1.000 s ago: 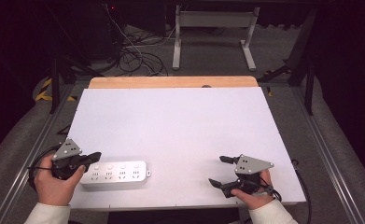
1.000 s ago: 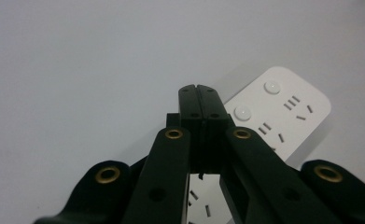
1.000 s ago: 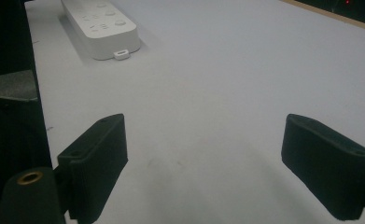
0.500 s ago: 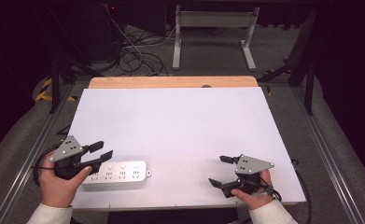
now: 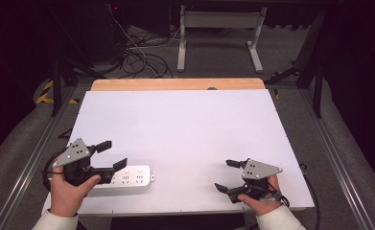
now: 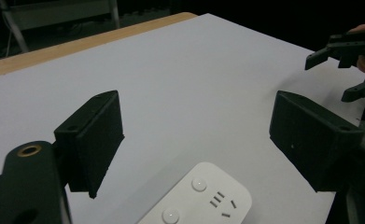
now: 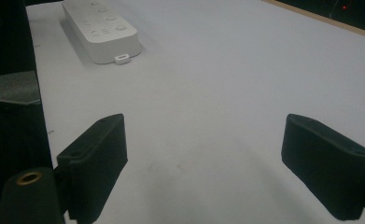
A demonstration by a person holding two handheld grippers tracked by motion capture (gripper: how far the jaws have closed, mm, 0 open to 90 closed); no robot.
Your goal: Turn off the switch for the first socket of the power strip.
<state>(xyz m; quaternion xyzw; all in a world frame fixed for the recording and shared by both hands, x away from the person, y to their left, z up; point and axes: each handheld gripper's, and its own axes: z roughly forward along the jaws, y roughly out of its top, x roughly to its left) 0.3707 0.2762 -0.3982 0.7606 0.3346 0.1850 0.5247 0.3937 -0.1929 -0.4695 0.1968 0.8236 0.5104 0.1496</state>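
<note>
A white power strip [image 5: 126, 178] lies flat near the front left of the white table top [image 5: 185, 124]. My left gripper [image 5: 112, 154] hovers over its left end. Its jaws have just been opening and now stand wide apart with nothing between them. In the left gripper view the strip's end [image 6: 203, 198] lies on the table below and between the jaws of the left gripper [image 6: 201, 140]. My right gripper [image 5: 227, 175] rests open at the front right, holding nothing. In the right gripper view the strip [image 7: 101, 30] lies far off, beyond the right gripper [image 7: 203, 158].
A wooden strip [image 5: 175, 84] runs along the table's far edge. Beyond it are loose cables [image 5: 137, 57] on the floor and a grey metal stand [image 5: 218, 28]. Metal rails [image 5: 36, 153] flank the table. The other hand's gripper [image 6: 346, 46] shows at the top right of the left gripper view.
The left gripper's jaws went from shut to wide open, and that hand shifted a little to the right over the strip's left end. The strip and the right hand kept still.
</note>
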